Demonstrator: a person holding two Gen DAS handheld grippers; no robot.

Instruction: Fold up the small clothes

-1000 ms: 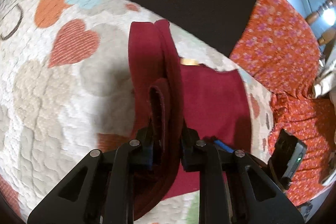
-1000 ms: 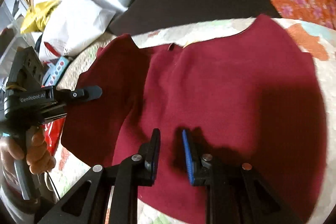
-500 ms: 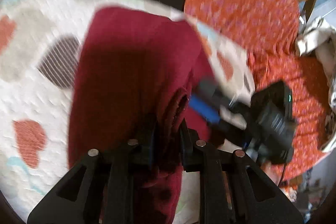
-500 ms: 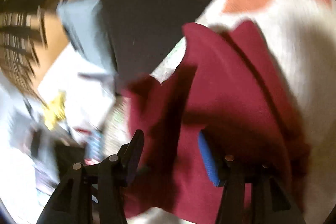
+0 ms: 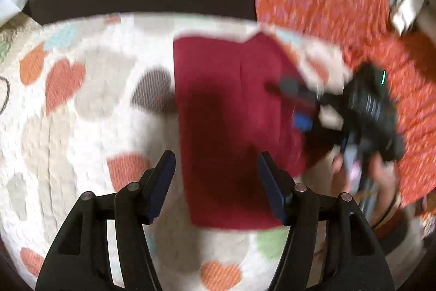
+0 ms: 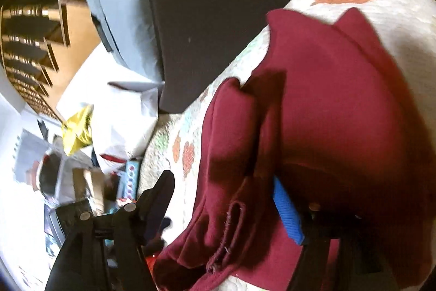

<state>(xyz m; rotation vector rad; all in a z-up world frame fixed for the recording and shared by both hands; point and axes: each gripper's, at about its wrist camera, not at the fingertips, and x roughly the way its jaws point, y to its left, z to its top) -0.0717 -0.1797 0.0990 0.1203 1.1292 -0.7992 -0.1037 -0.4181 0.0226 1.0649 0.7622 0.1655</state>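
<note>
Heart-print quilt on the bed carries the maroon garment mid-frame, sleeve bunched lower center in right view; both my tongs, left and right, gape empty, so I'd flatten that bunched sleeve before folding.

We see bright daylight, hard shadows on the garment, motion blur, and dark fisheye-bent corners.

Motion blur smears the right hand-held gripper beside the maroon garment
</note>
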